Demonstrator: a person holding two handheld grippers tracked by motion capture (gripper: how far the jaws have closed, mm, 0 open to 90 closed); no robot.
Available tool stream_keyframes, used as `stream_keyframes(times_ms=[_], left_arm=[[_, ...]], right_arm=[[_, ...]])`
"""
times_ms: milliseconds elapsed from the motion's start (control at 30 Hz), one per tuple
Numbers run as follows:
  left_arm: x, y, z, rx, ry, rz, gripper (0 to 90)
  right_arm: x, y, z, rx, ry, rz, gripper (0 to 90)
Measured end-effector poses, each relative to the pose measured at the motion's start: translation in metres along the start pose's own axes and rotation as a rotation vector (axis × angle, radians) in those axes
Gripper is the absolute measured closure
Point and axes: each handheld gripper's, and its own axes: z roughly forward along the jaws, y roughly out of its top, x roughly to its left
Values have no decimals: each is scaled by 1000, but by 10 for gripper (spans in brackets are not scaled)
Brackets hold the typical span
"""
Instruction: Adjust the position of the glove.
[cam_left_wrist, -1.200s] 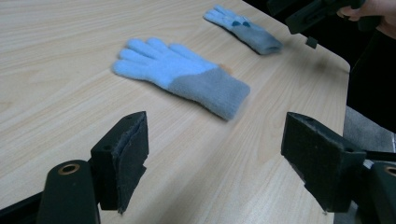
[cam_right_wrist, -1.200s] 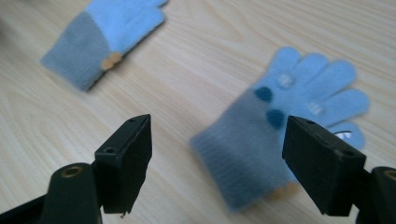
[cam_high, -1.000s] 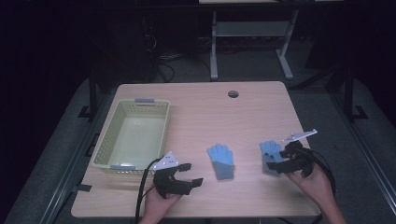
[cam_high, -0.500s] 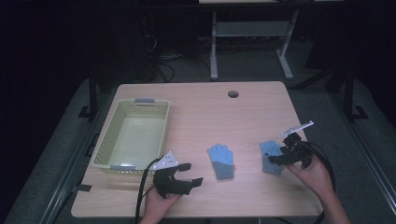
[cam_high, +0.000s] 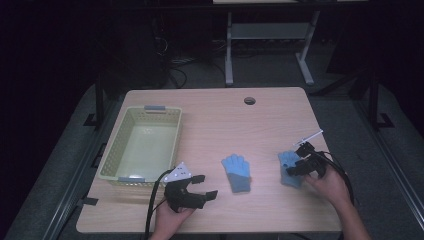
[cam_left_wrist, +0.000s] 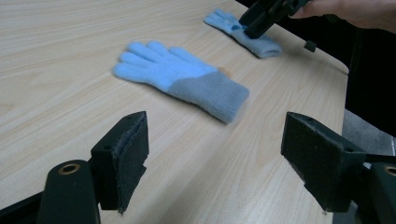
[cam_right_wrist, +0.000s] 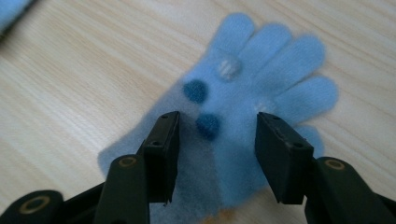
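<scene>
Closing on the right blue glove (cam_right_wrist: 243, 126) at lower right, the right claw (cam_right_wrist: 215, 154), half-spread, should pinch fabric, not tabletop (cam_right_wrist: 70, 93).

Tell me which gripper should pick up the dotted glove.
Right. The right gripper is already down over the dotted glove, its jaws just closing around the palm, not yet pinching. The left gripper sits open, well short of it.

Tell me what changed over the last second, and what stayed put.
The right hand-held gripper came down onto the right glove, and its jaws have just been closing, with the glove's palm between them; the pads do not press it yet. The left hand-held gripper kept still, jaws wide. The middle glove and basket stayed in place.
</scene>
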Motion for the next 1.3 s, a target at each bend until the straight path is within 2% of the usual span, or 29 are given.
stream_keyframes(times_ms=[100, 200, 300, 400, 567, 633, 733, 800, 1100, 1200, 1300], left_arm=[[0, 0, -1, 1, 3, 3, 230], [-2, 0, 0, -18, 1, -1, 231], [-2, 0, 0, -14, -1, 0, 231], [-2, 0, 1, -6, -3, -1, 230], [-2, 0, 0, -9, -2, 4, 231], [-2, 0, 0, -11, -3, 1, 231], [-1, 0, 1, -7, -3, -1, 231], [-2, 0, 0, -11, -2, 0, 231], [-1, 0, -2, -14, -2, -9, 231], [-2, 0, -2, -22, -2, -5, 231], [-2, 0, -2, -25, -2, -5, 231]], right_arm=[[2, 1, 1, 5, -16, -1, 536], [4, 1, 2, 11, -37, -11, 574], [5, 2, 2, 14, -40, -13, 600], [7, 7, 2, 56, -40, -12, 646], [6, 10, 3, 73, -37, -1, 686], [5, 11, 3, 75, -29, 9, 738], [3, 11, 3, 73, -19, 16, 759], [1, 11, 2, 79, 3, 38, 787], [1, 10, -2, 73, 6, 41, 813], [2, 9, -6, 48, 14, 42, 814], [3, 9, -10, 47, 14, 35, 815]])
